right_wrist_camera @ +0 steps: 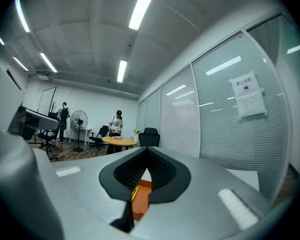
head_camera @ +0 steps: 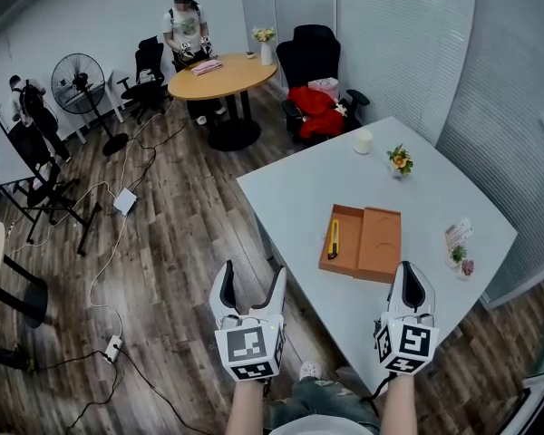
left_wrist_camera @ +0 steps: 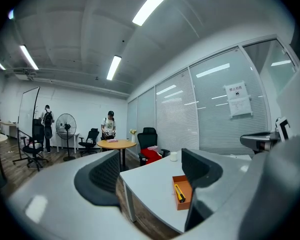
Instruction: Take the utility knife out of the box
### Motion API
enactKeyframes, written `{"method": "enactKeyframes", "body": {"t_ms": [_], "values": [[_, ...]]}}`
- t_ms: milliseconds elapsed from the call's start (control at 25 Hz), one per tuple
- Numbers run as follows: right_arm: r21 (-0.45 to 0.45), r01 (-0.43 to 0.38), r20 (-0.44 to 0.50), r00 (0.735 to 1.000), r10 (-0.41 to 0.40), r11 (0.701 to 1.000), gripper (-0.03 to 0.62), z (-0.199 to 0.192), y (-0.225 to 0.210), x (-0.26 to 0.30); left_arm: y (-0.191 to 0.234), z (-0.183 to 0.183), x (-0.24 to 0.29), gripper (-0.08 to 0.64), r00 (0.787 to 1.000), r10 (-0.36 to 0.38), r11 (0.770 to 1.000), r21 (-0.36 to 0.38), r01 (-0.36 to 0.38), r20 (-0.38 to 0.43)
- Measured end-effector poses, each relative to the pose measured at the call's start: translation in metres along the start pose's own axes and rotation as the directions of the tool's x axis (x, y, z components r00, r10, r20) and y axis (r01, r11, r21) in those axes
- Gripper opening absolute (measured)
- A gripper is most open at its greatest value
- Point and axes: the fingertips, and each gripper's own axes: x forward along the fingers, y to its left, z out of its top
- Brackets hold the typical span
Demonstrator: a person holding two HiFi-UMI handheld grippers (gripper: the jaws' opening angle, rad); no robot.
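Observation:
An open orange box (head_camera: 374,241) lies on the white table (head_camera: 290,198). A yellow utility knife (head_camera: 334,239) lies in its left half, lengthwise. Both grippers hang short of the table's near edge, apart from the box. My left gripper (head_camera: 249,277) is open and empty, off the table's left corner over the floor. My right gripper (head_camera: 408,275) is shut on nothing, just below the box. The left gripper view shows the box (left_wrist_camera: 185,186) and knife (left_wrist_camera: 179,192) by the right jaw of the gripper (left_wrist_camera: 150,176). In the right gripper view, box (right_wrist_camera: 141,201) and knife (right_wrist_camera: 134,193) peek under the closed gripper (right_wrist_camera: 146,151).
On the table stand a white cup (head_camera: 364,141), a small flower pot (head_camera: 400,160) and little plants with a card (head_camera: 459,250). Beyond are a black chair with red cloth (head_camera: 315,93), a round wooden table (head_camera: 222,75), a fan (head_camera: 79,84), two people and floor cables (head_camera: 118,243).

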Motion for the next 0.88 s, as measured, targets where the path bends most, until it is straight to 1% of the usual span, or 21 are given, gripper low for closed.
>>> {"method": "enactKeyframes", "body": {"t_ms": [240,520,880], "values": [[0.002,0.001,-0.020,1.000,-0.001,1.000,0.026,-0.008,-0.011,0.035,-0.005,-0.001,0.035,0.376,1.000,-0.008,1.000,0.004,0.008,-0.018],[0.012,0.005,-0.045,0.999,-0.004,1.000,0.026,-0.018,-0.017,0.063,-0.008,-0.007,0.066,0.376,0.999,-0.016,1.000,0.005,0.016,-0.040],[0.008,0.034,-0.088,0.996,-0.033,0.999,0.026,-0.034,-0.018,0.097,-0.001,-0.019,0.109,0.376,0.996,-0.047,0.999,-0.003,0.047,-0.074]]}}
